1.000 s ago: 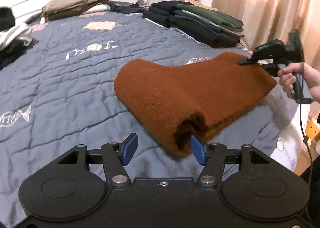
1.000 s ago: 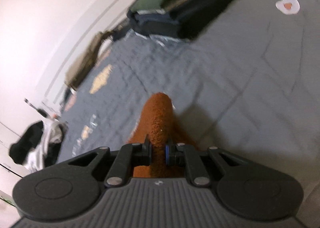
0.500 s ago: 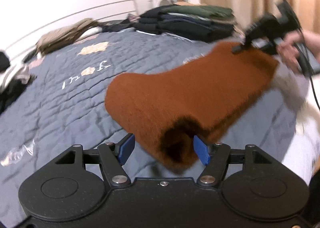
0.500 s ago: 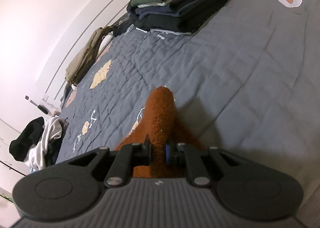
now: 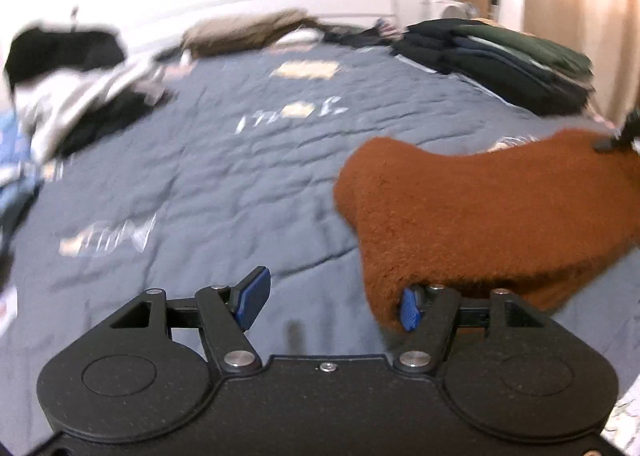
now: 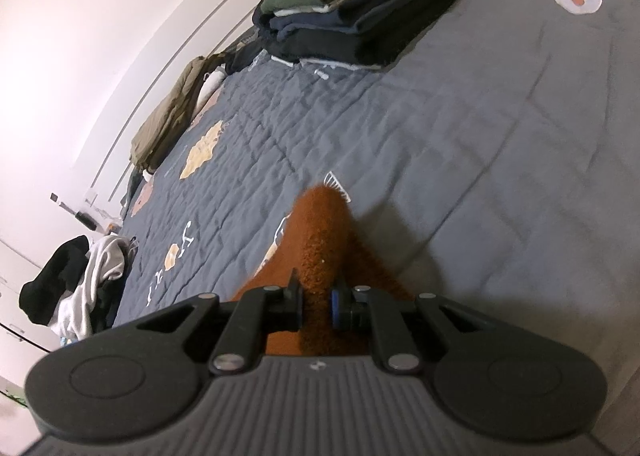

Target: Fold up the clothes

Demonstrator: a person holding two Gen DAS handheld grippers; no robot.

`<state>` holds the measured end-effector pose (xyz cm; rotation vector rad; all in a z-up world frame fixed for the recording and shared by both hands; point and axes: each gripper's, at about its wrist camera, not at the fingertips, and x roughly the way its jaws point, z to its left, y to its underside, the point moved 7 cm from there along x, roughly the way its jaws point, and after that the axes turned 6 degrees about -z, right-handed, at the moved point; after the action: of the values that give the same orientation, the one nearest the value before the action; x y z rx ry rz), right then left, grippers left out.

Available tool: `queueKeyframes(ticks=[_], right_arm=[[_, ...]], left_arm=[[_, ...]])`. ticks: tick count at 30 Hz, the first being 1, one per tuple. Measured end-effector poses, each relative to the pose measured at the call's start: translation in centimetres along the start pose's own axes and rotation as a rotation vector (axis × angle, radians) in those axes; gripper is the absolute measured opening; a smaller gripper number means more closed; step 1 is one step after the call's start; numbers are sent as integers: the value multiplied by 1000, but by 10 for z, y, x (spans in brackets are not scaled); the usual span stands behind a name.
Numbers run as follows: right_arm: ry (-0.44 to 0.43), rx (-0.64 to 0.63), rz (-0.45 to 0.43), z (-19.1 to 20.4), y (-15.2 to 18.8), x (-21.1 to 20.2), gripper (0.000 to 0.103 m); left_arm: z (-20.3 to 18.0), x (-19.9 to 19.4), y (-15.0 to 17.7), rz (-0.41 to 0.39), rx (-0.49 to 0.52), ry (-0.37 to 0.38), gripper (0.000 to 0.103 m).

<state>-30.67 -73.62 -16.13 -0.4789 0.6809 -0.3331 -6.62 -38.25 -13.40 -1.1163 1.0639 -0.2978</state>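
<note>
While pinched, fuzzy rust sweater (image 6: 320, 240), quilted bedspread (image 6: 480, 136)

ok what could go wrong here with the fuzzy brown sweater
1. The left gripper is open with nothing between its pads; the fuzzy rust-brown sweater lies against the outside of one finger, so closing may miss it.
2. Only the right gripper pinches it; the fold could sag.

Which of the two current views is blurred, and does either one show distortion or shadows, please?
Left wrist view: motion-smeared throughout, worst on the loose clothes pile; the brown sweater is softer too. Right wrist view: mostly sharp, fisheye bends the wall lines, and the sweater casts a shadow on the quilt.
</note>
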Motion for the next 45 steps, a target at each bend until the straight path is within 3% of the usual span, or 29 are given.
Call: queueKeyframes(ticks=[2,6,14,22,28,33,35,40,45], right_arm=[[-4,-15,11,4,3,3,12],[-9,-44,27,14,10,8,12],[19,-86,52,15,19,15,12],[15,-91,48,18,19,15,13],[28,-95,43,17,20,16,13],[39,-94,35,15,20,16,13],[29,-93,48,16,22,17,13],[5,-132,63,28,29,20,13],[-23,-136,62,35,29,19,13]], left_arm=[[3,-4,2,13,17,-1,63],[-12,-13,5,25,149,17,64],[-62,-17,16,-125,538,15,64],[-74,-1,28,-129,627,0,64],[-84,11,42,-131,790,-56,64],[-72,6,55,-98,1016,-173,58],[-65,1,57,-79,1026,-169,58],[-68,-10,58,-124,1072,-168,58],[-92,-7,70,-226,1166,-145,58]])
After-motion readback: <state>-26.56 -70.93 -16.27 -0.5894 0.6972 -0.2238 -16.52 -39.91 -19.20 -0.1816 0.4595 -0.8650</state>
